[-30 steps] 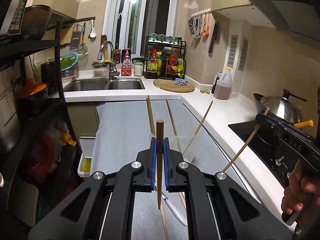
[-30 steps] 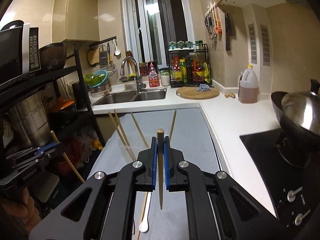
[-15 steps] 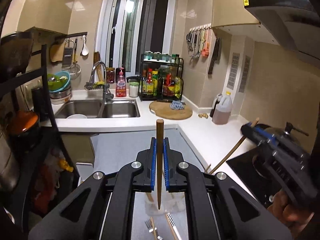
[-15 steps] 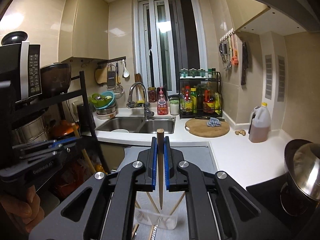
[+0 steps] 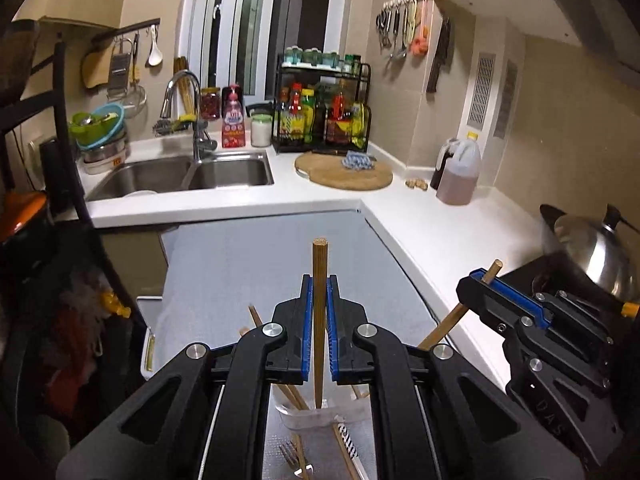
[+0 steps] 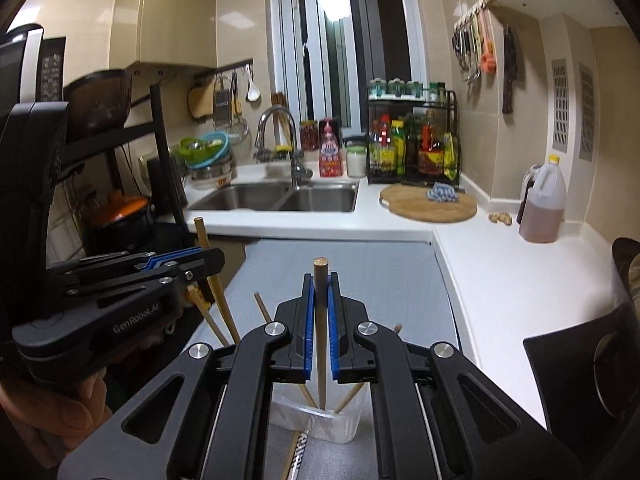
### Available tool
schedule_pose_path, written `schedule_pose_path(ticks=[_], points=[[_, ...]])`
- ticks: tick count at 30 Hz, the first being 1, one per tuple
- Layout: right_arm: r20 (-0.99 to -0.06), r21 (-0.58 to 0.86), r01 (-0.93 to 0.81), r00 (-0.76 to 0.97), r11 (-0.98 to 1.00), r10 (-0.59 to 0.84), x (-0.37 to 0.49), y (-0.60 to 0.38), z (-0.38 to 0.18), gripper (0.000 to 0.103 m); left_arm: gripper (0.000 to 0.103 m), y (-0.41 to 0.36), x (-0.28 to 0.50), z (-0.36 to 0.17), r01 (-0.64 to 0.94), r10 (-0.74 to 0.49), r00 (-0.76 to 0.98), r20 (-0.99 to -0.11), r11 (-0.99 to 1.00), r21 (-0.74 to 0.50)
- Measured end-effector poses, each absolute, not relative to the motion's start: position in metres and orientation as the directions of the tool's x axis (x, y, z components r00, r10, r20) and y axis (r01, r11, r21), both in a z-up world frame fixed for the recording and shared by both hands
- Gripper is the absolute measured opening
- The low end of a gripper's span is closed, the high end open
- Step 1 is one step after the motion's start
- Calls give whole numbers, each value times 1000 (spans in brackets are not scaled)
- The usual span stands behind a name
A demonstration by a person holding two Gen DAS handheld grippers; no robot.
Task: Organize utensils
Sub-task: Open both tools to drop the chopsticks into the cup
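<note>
Left gripper [image 5: 319,280]: jaws closed on one wooden chopstick [image 5: 320,320], clamped upright between the blue pads [image 5: 306,332]. The stick's blunt end projects above the fingertips; its lower end drops behind the linkage toward a clear plastic container [image 5: 320,416] directly below the jaws. Whether the tip touches the container floor cannot be determined.

Right gripper [image 6: 320,280]: jaws likewise closed on a second chopstick [image 6: 321,340], upright between its pads. Its lower end reaches into the mouth of the same container [image 6: 324,420], which sits just beneath the fingers. The black gripper arms hide most of the container in both views; only a strip of its wall shows.

Other chopsticks [image 6: 262,306] lean out of the container to either side of the jaws. Their lower portions are hidden behind the linkage, so their count is uncertain.

Below the left gripper, at the frame's bottom edge, a fork [image 5: 290,454] and a striped utensil [image 5: 347,440] lie on the grey mat [image 5: 248,264]. Both are cut off by the frame and by the arms.

To the right of the left gripper, the right gripper appears side-on, its stick angled. To the left of the right gripper, the left unit appears with a hand [image 6: 60,408] on its grip, partly cropped.

Beyond the jaws: grey mat, then white counter [image 6: 500,280], sink [image 6: 280,196], round cutting board [image 6: 428,202]. A wok [image 5: 592,248] at far right is cut off.
</note>
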State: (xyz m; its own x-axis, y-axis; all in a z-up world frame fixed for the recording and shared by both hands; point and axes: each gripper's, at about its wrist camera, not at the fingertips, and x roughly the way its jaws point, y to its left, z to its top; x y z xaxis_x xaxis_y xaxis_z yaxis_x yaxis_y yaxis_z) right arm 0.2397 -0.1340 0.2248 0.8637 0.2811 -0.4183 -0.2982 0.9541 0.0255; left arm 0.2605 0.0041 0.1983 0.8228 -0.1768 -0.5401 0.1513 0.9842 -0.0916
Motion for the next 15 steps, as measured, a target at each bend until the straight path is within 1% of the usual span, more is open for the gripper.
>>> schedule_pose_path(ticks=[2,4,6,7,11,15], points=[[-433,21,-288,861,958,268,238,-134,221,12,7,6,259,195,148,-178,815,-551,984,-98],[-427,24,-279,865,960,263,233,-138,223,15,8,10,252,199,148,-183,819,-543,983,-108],[-408,30,-268,876,963,257,222,-144,228,25,8,16,238,208,144,-181,835,-519,983,-112],[-399,33,-267,880,963,258,217,-147,230,26,8,19,233,211,146,-186,840,-510,982,-118],[-345,33,-267,901,963,262,183,-158,239,27,8,24,195,221,159,-197,865,-462,980,-120],[-297,43,-276,914,960,276,142,-169,235,27,8,25,154,213,159,-191,881,-433,981,-109]])
